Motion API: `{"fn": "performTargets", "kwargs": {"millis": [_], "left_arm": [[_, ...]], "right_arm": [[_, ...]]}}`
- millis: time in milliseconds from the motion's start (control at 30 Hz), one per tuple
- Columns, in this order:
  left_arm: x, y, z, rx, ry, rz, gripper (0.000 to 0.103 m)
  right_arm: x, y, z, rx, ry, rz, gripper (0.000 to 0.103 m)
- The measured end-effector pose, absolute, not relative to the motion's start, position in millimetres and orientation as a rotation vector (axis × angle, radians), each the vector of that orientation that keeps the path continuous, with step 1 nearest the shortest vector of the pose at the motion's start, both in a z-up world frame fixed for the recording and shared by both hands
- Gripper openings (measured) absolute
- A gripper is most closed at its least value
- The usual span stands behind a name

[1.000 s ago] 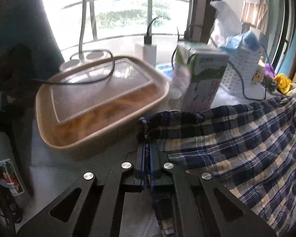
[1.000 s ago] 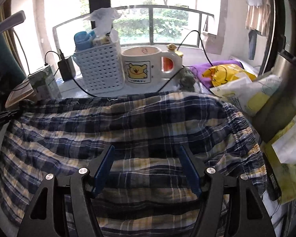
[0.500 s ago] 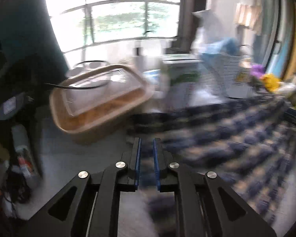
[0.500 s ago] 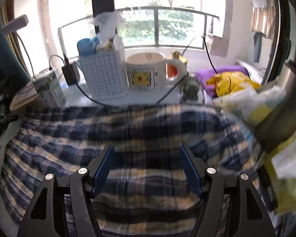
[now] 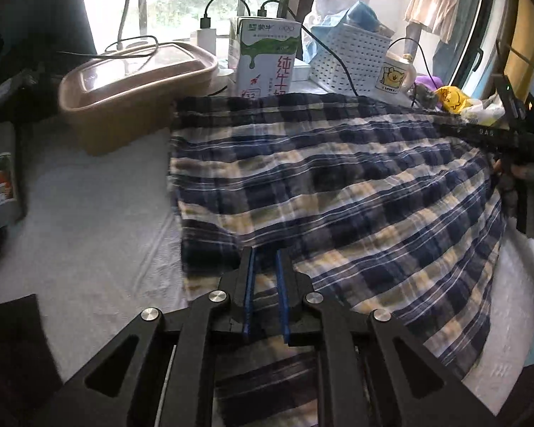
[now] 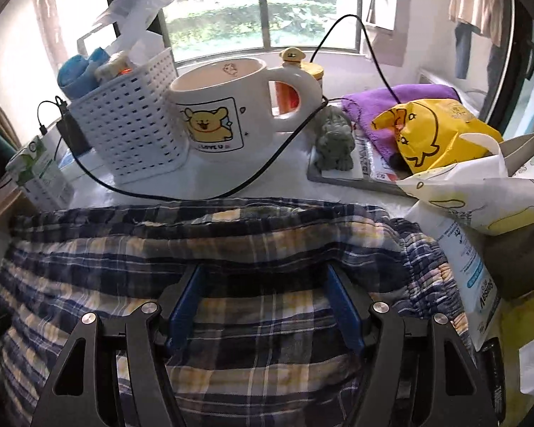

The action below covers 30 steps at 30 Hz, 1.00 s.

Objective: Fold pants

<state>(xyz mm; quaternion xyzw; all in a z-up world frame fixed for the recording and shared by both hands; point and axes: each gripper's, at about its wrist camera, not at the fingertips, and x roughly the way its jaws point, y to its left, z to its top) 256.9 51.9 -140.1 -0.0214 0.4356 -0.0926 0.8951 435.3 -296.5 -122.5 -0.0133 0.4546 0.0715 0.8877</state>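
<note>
Plaid pants (image 5: 338, 185) spread flat beside brown tub (image 5: 135, 96).
Left gripper (image 5: 266, 259) nearly closed, gripping nothing; right gripper (image 6: 265, 277) released; best pinching edges squarely.

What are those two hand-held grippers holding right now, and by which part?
Nothing. The left hand-held gripper and the right hand-held gripper both stand open over the blue-and-cream plaid pants.

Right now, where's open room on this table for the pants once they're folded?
The one bare patch is the white tabletop left of the pants, bordered by the brown tray behind. Behind the pants it is crowded: milk carton, white basket, mug, charging cable. Bags fill the right side.
</note>
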Motion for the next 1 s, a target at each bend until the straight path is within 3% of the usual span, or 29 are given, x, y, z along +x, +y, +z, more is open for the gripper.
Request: {"fn": "performTargets", "kwargs": {"millis": [200, 433, 733, 1000], "left_arm": [[248, 66, -129, -0.032, 0.907, -0.135, 0.011], [218, 48, -89, -0.091, 0.764, -0.254, 0.011], [211, 21, -135, -0.048, 0.917, -0.242, 0.011], [196, 27, -128, -0.036, 0.901, -0.224, 0.011]], "right_arm": [[402, -277, -101, -0.067, 0.883, 0.156, 0.07], [338, -209, -102, -0.229, 0.837, 0.347, 0.07], [320, -212, -142, -0.245, 0.91, 0.334, 0.069], [294, -234, -136, -0.247, 0.907, 0.324, 0.07]]}}
